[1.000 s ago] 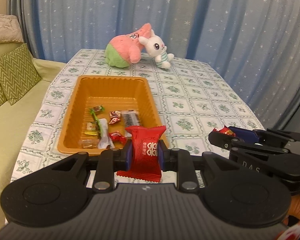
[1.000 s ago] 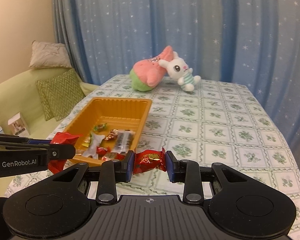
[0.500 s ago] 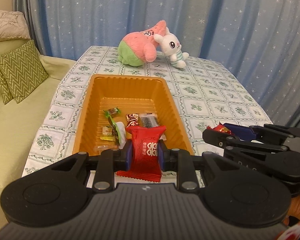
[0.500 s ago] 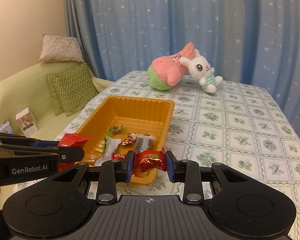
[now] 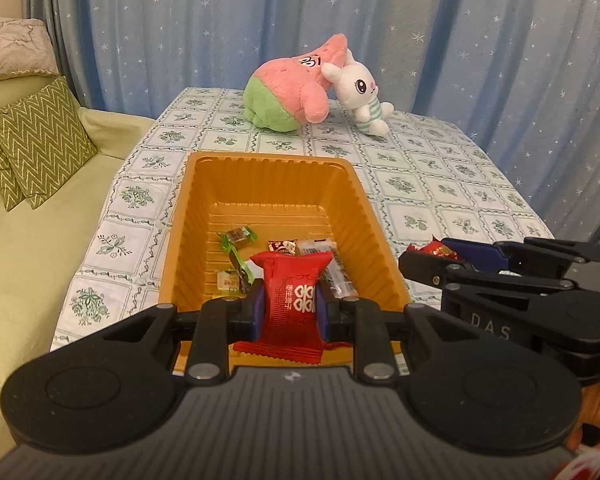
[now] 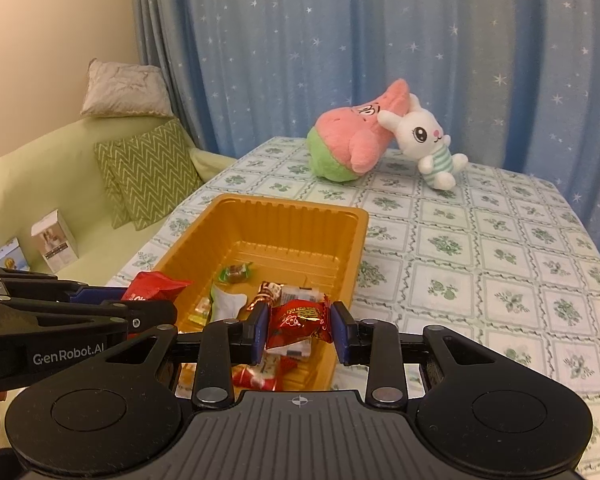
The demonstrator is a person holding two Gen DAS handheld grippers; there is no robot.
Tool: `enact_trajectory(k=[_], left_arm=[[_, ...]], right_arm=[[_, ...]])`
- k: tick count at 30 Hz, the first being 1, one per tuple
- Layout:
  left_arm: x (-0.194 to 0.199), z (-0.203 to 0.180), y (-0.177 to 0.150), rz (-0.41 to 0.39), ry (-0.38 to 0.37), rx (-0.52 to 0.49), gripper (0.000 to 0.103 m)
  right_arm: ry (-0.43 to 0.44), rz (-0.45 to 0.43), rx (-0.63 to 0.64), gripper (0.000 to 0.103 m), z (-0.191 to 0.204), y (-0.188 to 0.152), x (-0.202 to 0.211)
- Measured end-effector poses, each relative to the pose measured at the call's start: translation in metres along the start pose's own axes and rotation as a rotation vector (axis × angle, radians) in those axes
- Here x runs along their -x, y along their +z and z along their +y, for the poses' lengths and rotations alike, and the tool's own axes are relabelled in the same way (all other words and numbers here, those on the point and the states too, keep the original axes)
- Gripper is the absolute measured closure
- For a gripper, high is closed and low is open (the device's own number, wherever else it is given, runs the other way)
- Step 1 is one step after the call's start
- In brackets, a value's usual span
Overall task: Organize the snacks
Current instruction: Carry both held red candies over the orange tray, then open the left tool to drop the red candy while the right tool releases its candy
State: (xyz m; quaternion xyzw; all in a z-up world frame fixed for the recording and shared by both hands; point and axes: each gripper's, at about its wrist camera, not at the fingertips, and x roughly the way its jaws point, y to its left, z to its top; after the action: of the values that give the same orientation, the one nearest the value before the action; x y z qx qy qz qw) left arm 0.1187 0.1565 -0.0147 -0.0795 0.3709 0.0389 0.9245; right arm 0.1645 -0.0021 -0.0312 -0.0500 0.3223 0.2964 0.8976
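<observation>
Now, left gripper (image 5: 291, 307) fingers clamping a red snack packet (image 5: 291, 292), right gripper (image 6: 300, 328) fingers pinching a red foil candy (image 6: 300, 318), both seemingly over the orange tray (image 5: 274, 176) near end, on the bench (image 5: 420, 184).

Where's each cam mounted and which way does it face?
Left wrist: on the left claw, angled down at the orange tray; own fingers pinch a red packet; right claw enters from the right.
Right wrist: on the right claw, facing the tray from its right; holds a red candy; left claw at left.
Shared: tray, plush toys, curtain.
</observation>
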Motion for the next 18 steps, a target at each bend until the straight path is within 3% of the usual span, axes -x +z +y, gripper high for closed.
enact_trajectory(k=[18], left_arm=[[-0.053, 0.025, 0.023, 0.035, 0.017, -0.024, 0.080]], right_arm=[[0.009, 0.038, 0.022, 0.069, -0.003, 0.014, -0.054]])
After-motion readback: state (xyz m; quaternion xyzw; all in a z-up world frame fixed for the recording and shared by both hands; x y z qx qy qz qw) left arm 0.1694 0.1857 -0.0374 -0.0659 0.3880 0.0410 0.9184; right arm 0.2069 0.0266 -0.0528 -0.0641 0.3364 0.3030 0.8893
